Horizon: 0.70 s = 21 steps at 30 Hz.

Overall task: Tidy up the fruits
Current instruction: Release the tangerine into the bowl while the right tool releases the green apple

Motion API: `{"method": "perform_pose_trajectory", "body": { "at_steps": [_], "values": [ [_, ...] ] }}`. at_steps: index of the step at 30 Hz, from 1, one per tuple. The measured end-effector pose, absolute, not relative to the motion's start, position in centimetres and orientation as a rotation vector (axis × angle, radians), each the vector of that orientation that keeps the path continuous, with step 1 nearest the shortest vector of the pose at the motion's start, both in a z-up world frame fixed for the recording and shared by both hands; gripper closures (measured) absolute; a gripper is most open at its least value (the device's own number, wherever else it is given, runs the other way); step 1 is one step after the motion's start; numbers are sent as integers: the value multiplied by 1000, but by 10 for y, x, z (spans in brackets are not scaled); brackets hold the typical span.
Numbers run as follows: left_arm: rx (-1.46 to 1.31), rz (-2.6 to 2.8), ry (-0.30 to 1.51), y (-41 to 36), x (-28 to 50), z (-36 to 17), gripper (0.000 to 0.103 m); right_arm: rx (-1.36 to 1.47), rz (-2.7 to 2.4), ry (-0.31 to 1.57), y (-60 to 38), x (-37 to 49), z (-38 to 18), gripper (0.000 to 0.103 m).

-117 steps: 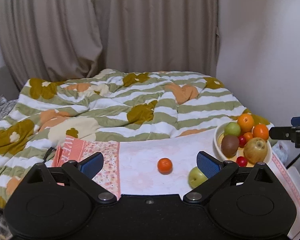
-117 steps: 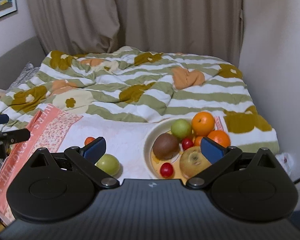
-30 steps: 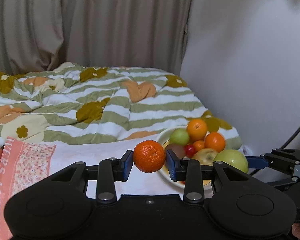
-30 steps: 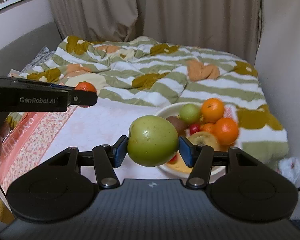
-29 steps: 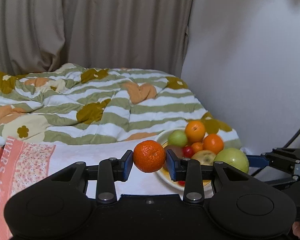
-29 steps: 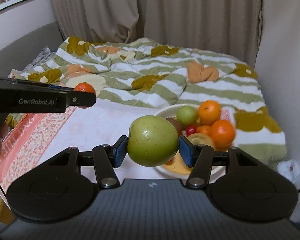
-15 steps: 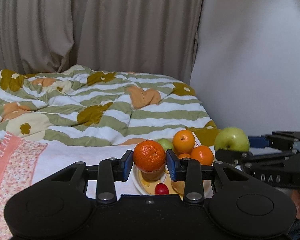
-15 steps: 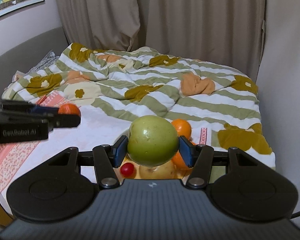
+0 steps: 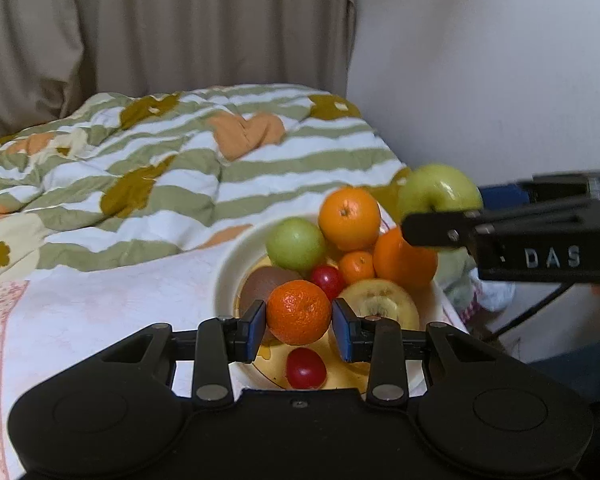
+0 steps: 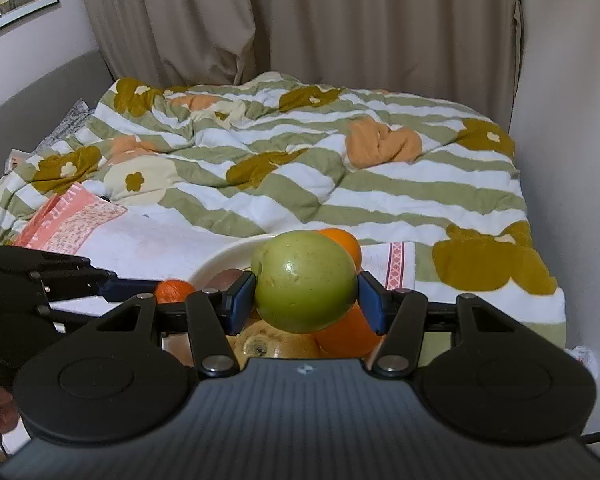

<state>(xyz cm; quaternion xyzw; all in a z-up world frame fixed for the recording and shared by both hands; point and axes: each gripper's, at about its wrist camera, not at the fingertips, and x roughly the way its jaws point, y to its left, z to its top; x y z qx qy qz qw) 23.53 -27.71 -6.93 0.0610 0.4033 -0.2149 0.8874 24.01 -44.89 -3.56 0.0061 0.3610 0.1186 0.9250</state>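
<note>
While both fruits hang over the bowl (image 9: pixel 225 276), each hand-held gripper is clenched on its load: the left hand-held gripper (image 9: pixel 299 326) grips a mandarin (image 9: pixel 299 312) across its middle, and the right hand-held gripper (image 10: pixel 305 297) grips a green apple (image 10: pixel 305 281) the same way, blue pads pressing the widest part so the round skins cannot squirt out.

From the left wrist view, the mandarin sits above the near side of the bowl, over a kiwi (image 9: pixel 265 285) and beside a yellowish pear (image 9: pixel 378 300), with a cherry tomato (image 9: pixel 305 368) on the bare yellow floor just below. That open patch looks like the likeliest landing spot. The apple is carried higher, at the far right rim above a large orange (image 9: pixel 402 264), probably because the pile there is already tall.

The bowl rests on a white cloth (image 9: pixel 112 308) spread over the striped duvet (image 10: pixel 340 176) of a bed, a soft base, so I judge both fruits should be lowered until they touch before release; dropped on the heap, either could roll off the rim. Two grippers crowding one bowl also risk knocking each other.
</note>
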Motion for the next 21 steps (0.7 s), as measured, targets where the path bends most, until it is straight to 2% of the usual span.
{"method": "perform_pose_trajectory", "body": {
  "at_steps": [6,7,9,11,15,21],
  "values": [
    [185,-463,856,-290,240,-82,62,20,240,761,-449,250,-44,32],
    [192,-461,855,-290,239,-82,57,21,240,763,-448,251,-45,32],
    [199,-454,835,-290,236,-80,26,19,244,766,-447,253,-45,32],
    [205,-440,809,-288,235,-75,17,17,247,768,-446,253,-46,32],
    [196,-411,802,-278,231,-67,12,12,261,767,-442,256,-45,32],
    [134,-343,805,-252,223,-56,9,-10,295,774,-428,263,-49,32]
  ]
}}
